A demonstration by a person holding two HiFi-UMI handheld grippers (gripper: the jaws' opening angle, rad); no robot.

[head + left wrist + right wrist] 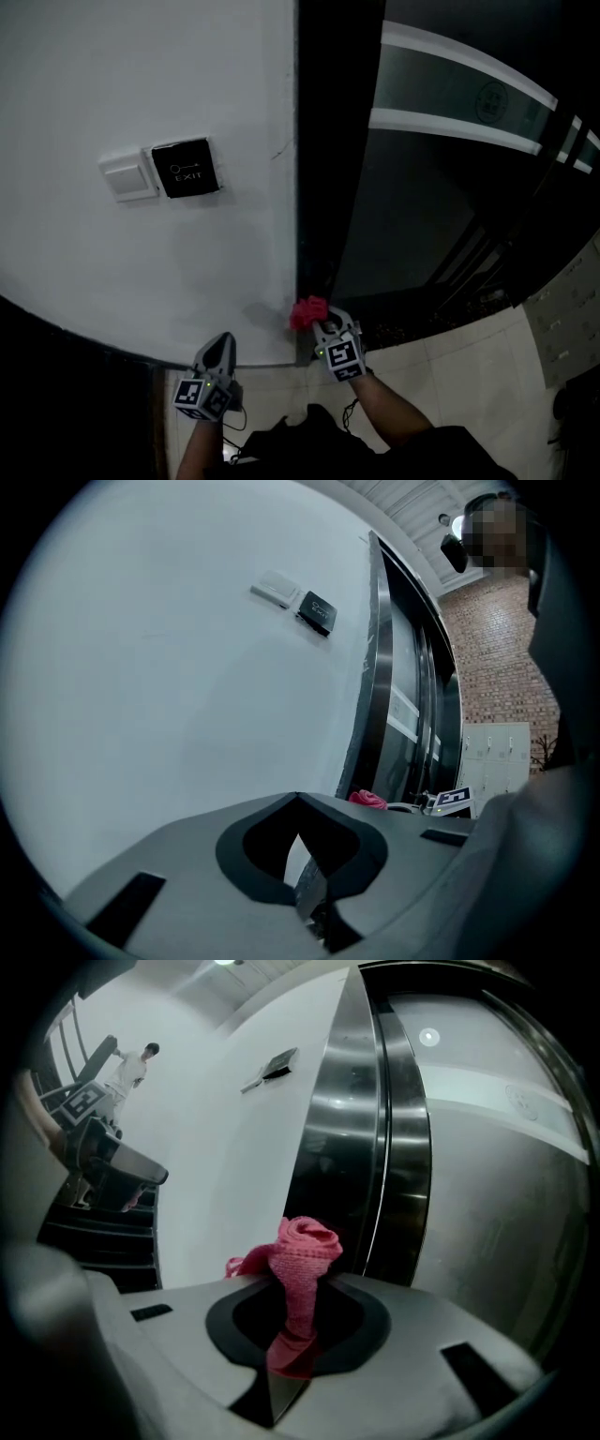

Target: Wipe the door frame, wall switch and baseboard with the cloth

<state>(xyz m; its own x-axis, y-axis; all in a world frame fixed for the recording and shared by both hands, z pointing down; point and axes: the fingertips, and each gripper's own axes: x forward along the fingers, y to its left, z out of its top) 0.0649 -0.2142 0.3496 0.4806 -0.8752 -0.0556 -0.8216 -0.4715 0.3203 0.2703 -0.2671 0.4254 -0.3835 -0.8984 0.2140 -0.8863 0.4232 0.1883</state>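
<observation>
Right gripper (pixel 322 328): your jaws are clamped on the pink cloth (pixel 307 312), with a bunched end poking out ahead of the tips.
Left gripper (pixel 221 343): your jaws are pressed together on nothing, low by the wall's foot, at 9 o'clock from the right one.
Cloth: it sits at the low end of the dark door frame (pixel 314 141), touching it or just short; no view settles the contact.
Progress: you appear to be on the frame, near its bottom. No streak or dust line shows what is done. The wall switch (pixel 128 177), at 11 o'clock from the cloth beside the EXIT button (pixel 187 168), and the dark baseboard (pixel 66 342) likely remain.
Views: only the right gripper view shows the frame's polished metal and a distant person (pixel 131 1063). Only the head view shows the 2 grippers together and the floor tiles (pixel 450 375).
</observation>
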